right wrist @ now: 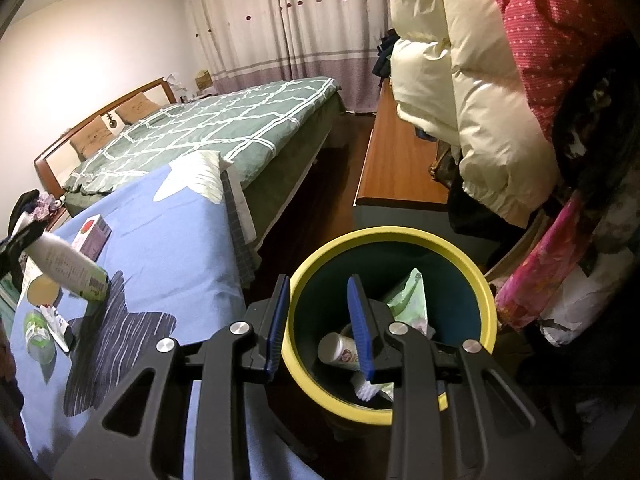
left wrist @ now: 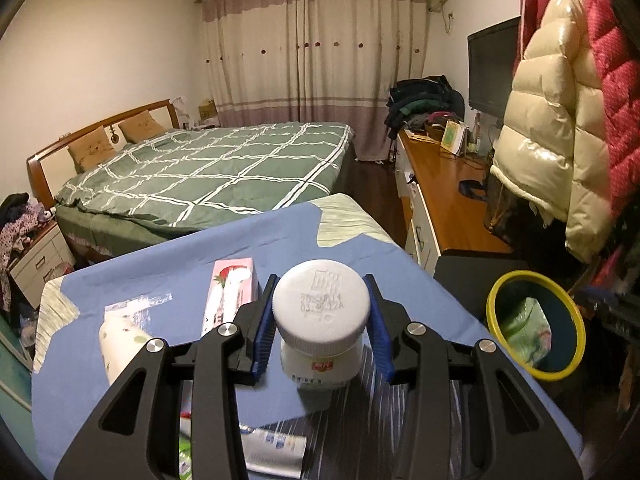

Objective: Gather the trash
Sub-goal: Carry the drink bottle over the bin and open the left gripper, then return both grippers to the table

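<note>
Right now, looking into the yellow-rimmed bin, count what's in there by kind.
In the bin, as far as shows:
Tube: 1
Toothbrush: 1
Green packet: 1
Total: 3

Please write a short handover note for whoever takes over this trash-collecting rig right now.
Left tongs: shut on the white bottle, held above the blue cloth.
Right tongs: open, holding nothing, poised over the yellow-rimmed bin.
Done: the bin already holds a green packet, a tube and a toothbrush.
Left: bin the white bottle, then the things on the cloth: the pink box, another white bottle, a small green-labelled bottle and the tube near the front edge.
</note>
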Tool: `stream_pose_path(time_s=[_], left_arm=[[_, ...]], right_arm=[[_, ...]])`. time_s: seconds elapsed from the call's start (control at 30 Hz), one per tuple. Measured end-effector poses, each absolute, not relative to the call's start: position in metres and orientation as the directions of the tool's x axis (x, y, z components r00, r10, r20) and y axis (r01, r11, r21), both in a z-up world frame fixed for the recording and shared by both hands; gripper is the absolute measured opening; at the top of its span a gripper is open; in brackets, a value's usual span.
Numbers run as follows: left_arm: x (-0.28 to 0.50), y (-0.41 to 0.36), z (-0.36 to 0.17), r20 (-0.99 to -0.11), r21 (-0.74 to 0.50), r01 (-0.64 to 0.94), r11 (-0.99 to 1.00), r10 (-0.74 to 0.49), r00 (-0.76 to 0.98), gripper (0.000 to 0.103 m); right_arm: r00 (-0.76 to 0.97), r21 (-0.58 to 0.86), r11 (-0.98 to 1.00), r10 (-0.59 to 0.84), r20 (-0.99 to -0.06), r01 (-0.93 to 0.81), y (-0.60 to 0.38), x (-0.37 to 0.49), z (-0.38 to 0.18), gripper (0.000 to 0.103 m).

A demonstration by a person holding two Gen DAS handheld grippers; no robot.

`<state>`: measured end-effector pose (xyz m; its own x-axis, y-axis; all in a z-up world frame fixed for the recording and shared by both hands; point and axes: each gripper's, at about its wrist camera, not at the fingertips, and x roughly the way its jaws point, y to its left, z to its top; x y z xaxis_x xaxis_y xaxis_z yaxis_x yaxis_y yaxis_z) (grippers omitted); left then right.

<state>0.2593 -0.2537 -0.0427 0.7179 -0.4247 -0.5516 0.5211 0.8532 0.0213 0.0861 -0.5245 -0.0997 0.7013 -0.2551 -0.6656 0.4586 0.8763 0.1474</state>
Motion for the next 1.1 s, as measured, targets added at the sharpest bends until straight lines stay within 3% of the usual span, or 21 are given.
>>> stream_pose_path(time_s=[0.57,1.03,1.1], left_arm=[[0.230,-0.319,-0.018,-0.546,0.031,0.641,0.767,-0.524,0.653,0.041],[0.179,-0.480,-0.040,-0.607,-0.028,0.820,0.572,-0.662,0.441,0.041],[0.175,-0.505,-0.052,-0.624,-0.027,0.826,0.563,-0.655,0.426,0.041]], right_arm=[[0.744,0.110,0.914,-0.242,-0.622,0.390,-0.512,0.040,-0.077,0.029],[0.670,0.103,0.840,-0.344,-0.658,0.533,-0.553,-0.026,-0.099,0.029],[0.662,0.108,0.831,-0.348,-0.664,0.546,-0.558,-0.030,-0.101,0.034]])
